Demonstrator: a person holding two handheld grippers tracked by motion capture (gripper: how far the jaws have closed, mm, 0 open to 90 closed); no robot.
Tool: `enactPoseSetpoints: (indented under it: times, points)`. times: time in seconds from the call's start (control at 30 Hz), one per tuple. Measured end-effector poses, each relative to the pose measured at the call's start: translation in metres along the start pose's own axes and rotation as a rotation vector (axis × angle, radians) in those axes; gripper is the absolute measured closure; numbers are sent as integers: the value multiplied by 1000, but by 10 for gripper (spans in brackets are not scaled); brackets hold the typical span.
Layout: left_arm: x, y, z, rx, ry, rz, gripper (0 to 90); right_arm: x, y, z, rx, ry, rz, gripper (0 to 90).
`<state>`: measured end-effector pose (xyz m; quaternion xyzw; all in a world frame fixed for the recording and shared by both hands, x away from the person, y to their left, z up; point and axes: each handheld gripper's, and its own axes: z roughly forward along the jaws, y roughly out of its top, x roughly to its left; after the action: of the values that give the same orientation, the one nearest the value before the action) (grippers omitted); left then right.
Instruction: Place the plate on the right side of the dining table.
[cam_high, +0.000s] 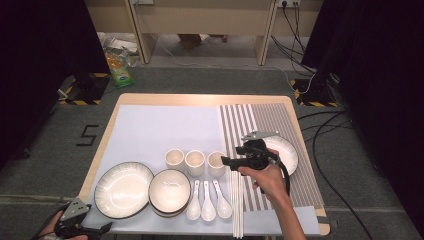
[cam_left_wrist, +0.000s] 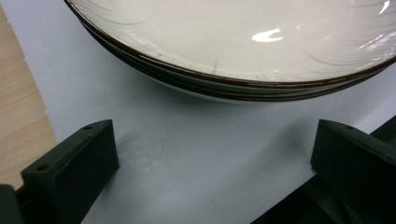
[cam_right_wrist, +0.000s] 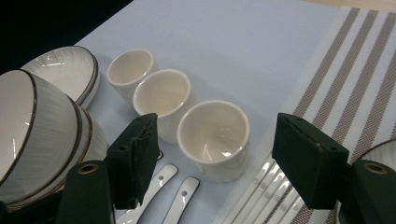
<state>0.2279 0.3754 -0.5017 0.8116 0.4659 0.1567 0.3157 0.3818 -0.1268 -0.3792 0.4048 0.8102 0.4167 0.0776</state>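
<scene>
Reaching toward the rightmost cup (cam_right_wrist: 214, 138), the right gripper (cam_right_wrist: 215, 161) has its jaws spread wide, nothing between the pads. That cup stands at mid-table, just left of the striped mat (cam_high: 280, 150). Judged: glazed ceramic, stiff, slick, chips easily, light; best taken across the wall below the rim. The left gripper (cam_left_wrist: 212, 163), near left corner, jaws wide and empty, faces the stacked plates (cam_left_wrist: 233, 51).

Count: three cups, three spoons (cam_high: 208, 201), a stack of bowls (cam_high: 169, 191), a bundle of chopsticks (cam_high: 237, 205), one plate on the mat (cam_high: 287, 150).
</scene>
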Motion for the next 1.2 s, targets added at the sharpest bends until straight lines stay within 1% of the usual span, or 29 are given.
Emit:
enactPoseSetpoints:
  times: [0.03,0.07,0.1,0.13,0.17,0.23,0.27,0.3,0.5,0.53,0.57,0.6,0.63,0.67,0.73,0.83,0.87,0.9,0.93,0.97,1.07,1.1,1.17,1.2]
  points:
    - [0,0,0,3,-2,1,0,3,1,2,4,0,-5,300]
    - [0,0,0,3,-2,1,0,3,1,2,4,0,-5,300]
    - [0,0,0,4,0,0,0,8,3,5,2,0,-8,293]
    - [0,0,0,4,0,0,0,8,3,5,2,0,-8,293]
    - [0,0,0,5,0,1,0,13,4,8,-1,12,-19,293]
    - [0,0,0,4,0,0,0,17,4,12,9,20,-34,293]
    - [0,0,0,4,0,0,0,17,4,12,9,20,-34,293]
    - [0,0,0,4,0,0,0,23,5,18,20,22,-48,293]
    - [0,0,0,4,-2,0,0,34,10,26,16,49,-61,293]
    - [0,0,0,4,-2,0,0,34,10,26,16,49,-61,293]
    - [0,0,0,4,-2,0,0,39,11,29,24,55,-67,293]
    - [0,0,0,4,-2,0,0,39,11,29,24,55,-67,293]
    - [0,0,0,5,0,-1,0,44,12,28,16,71,-74,294]
    - [0,0,0,5,0,-1,0,45,13,28,15,76,-79,294]
    - [0,1,0,5,-1,-2,0,47,14,27,17,77,-84,294]
    - [0,1,0,11,-3,-1,0,54,17,28,22,83,-95,294]
    - [0,1,0,11,-3,-1,0,54,17,28,22,83,-95,294]
    - [0,1,0,10,5,-1,0,58,17,31,32,85,-107,294]
    - [0,1,0,10,5,-1,0,58,17,31,32,85,-107,294]
    - [-1,2,0,13,5,-3,0,62,17,33,32,108,-116,294]
    - [-1,2,0,19,5,-3,0,66,17,33,27,120,-125,294]
    - [0,2,0,19,3,-2,0,71,17,33,24,136,-130,294]
    - [0,2,0,20,2,-2,0,74,17,33,23,146,-127,294]
    - [0,2,0,20,0,-2,0,77,18,34,25,149,-139,294]
